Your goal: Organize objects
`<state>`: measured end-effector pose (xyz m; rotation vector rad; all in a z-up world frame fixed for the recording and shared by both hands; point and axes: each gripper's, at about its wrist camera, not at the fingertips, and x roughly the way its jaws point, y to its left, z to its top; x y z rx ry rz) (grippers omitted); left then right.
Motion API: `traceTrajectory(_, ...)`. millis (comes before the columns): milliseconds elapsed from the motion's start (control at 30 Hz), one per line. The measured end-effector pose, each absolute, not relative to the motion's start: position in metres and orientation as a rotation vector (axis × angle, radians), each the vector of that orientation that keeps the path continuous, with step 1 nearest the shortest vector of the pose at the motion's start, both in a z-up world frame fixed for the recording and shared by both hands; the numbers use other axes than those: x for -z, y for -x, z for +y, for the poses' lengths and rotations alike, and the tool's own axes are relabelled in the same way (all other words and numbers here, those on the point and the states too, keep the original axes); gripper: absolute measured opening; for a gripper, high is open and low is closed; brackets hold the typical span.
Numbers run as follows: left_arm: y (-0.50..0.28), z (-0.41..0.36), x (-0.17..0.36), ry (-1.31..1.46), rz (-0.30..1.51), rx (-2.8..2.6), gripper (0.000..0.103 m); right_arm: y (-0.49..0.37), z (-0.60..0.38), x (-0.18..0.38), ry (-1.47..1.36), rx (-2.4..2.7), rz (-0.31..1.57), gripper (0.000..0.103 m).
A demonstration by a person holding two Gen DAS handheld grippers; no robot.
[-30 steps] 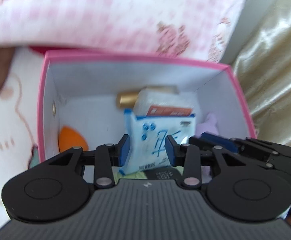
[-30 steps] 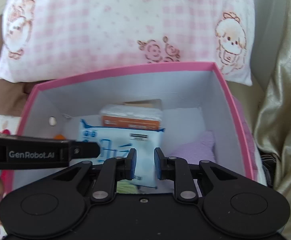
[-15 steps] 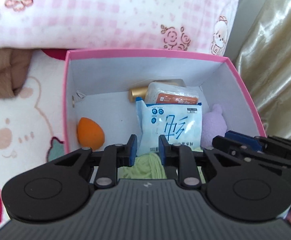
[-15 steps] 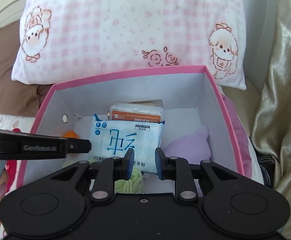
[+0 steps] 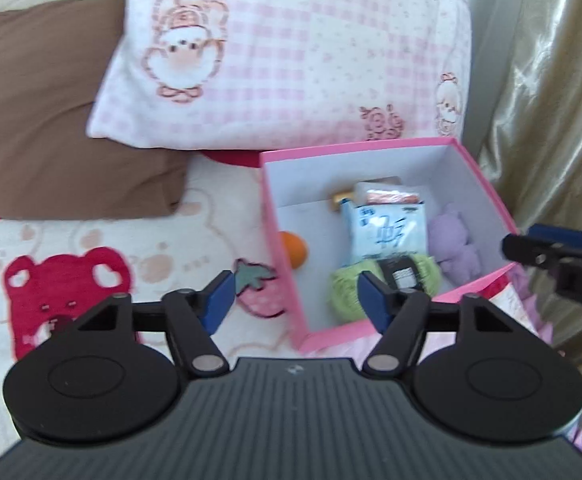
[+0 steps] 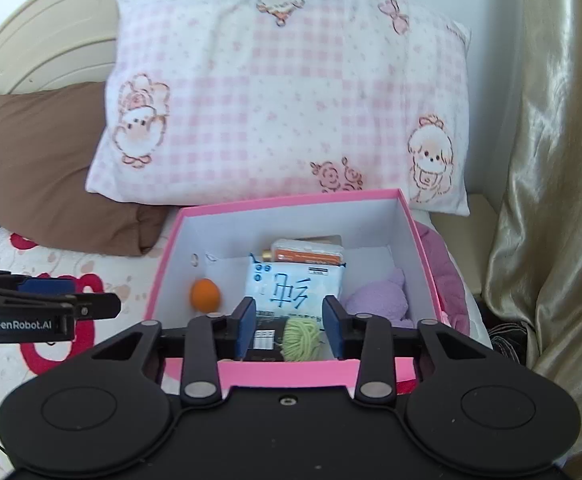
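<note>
Both my tools are empty right now. My left gripper [image 5: 295, 300] and right gripper [image 6: 289, 322] have their blue pads spreading apart with nothing between them, hovering at the near edge of the pink cardboard box [image 6: 291, 374].

Inside, nearest first: the green yarn ball [image 6: 301, 338], the orange egg-shaped sponge [image 6: 205, 295], the purple plush toy [image 6: 379, 300], then the white-and-blue packet [image 6: 295, 288] leaning on the orange-labelled pack [image 6: 307, 254].

Honest worry: that packet looks propped up, so bumping the light box could tip it flat.
</note>
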<state>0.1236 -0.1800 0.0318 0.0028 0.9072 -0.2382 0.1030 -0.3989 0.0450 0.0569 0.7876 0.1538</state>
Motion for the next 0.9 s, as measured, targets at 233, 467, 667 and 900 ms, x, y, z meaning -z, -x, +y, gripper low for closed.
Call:
traceTrajectory(233, -0.083, -0.132, -0.043, 0.001, 0.908, 0.162, 0.078, -0.063, -0.374, -0.064, -0.018, -0.168, 0.77, 0.065)
traceTrajectory(467, -0.052, -0.094, -0.043, 0.019, 0.933, 0.108, 0.081, -0.03, -0.352, -0.072, 0.044, -0.183, 0.763, 0.087)
traceTrajectory(667, -0.035, -0.076, -0.043, 0.074, 0.935, 0.085, 0.097, -0.016, -0.34, -0.068, 0.09, -0.162, 0.78, 0.101)
traceTrajectory(900, -0.022, -0.075, -0.046, 0.073, 0.964, 0.059, 0.103, -0.008, -0.334, -0.064, 0.096, -0.164, 0.773, 0.101)
